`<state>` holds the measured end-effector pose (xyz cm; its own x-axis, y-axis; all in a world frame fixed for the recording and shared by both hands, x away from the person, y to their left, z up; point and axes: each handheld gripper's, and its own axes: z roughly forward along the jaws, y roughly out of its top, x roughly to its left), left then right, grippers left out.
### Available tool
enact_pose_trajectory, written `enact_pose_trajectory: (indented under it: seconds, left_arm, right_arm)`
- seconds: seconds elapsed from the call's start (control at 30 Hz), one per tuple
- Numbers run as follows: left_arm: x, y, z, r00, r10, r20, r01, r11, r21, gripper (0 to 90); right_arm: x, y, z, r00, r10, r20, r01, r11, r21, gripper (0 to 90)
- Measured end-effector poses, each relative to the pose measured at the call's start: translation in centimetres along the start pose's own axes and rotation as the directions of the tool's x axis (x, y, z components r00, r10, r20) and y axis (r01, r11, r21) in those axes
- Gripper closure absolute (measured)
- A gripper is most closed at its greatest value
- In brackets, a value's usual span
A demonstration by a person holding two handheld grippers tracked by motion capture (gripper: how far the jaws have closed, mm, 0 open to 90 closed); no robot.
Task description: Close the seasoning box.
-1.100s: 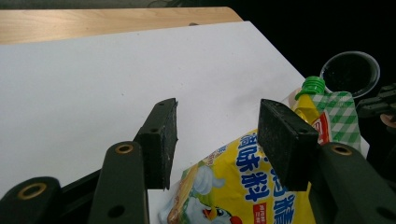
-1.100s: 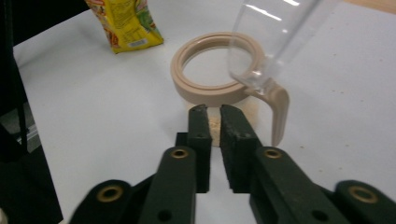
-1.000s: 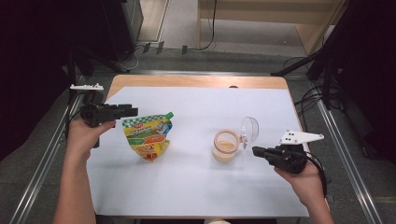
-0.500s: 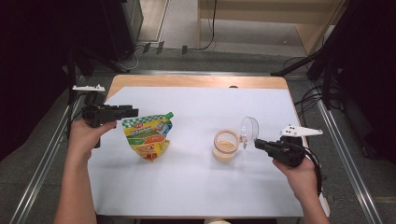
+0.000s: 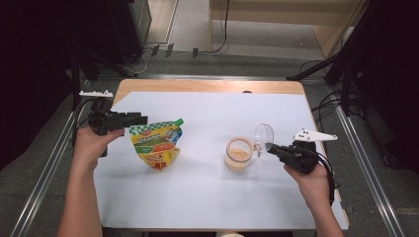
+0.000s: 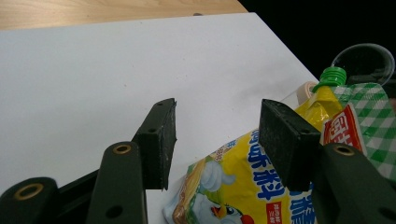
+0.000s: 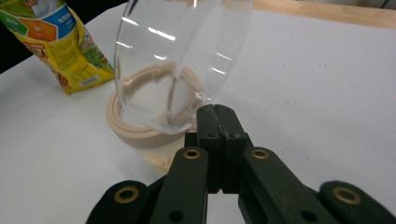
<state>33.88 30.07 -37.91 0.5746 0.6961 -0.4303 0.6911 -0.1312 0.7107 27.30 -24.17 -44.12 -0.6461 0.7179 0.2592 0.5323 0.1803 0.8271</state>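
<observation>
The clear lid [image 7: 180, 60] is pinched at its lower edge between the fully closed jaws of the right gripper [image 7: 215, 114] and is held tilted, just above and beside the open beige jar [image 5: 238, 154] right of centre on the white table [image 5: 207, 197]. The yellow-and-green spout pouch [image 5: 155, 143], with its green cap [image 6: 332, 77], lies left of centre, well apart from the jar. The left gripper [image 6: 217, 140] rests at the pouch's upper left end; its jaws stand open, with the pouch's edge between them, and the pads are not pressing it.
</observation>
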Motion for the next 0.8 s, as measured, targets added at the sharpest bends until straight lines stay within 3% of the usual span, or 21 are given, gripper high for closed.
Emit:
enact_pose_trajectory:
  seconds: [0.33,0.5,0.8]
  left_arm:
    - [0.0,0.0,0.0,1.0,-0.003,-0.002,0.003,1.0,-0.004,46.9]
    - [0.1,0.0,-0.2,1.0,-0.008,-0.005,0.008,0.9999,-0.013,46.7]
    - [0.1,-0.1,-0.1,0.9999,-0.01,-0.006,0.01,0.9999,-0.008,46.7]
  right_arm:
    - [0.8,0.2,-0.1,0.9997,-0.023,0.001,0.023,0.999,-0.024,90.0]
    - [1.4,0.4,-0.4,0.9987,-0.05,-0.008,0.049,0.996,-0.068,90.0]
    - [2.2,0.4,0.0,0.9968,-0.074,-0.03,0.073,0.996,-0.048,90.0]
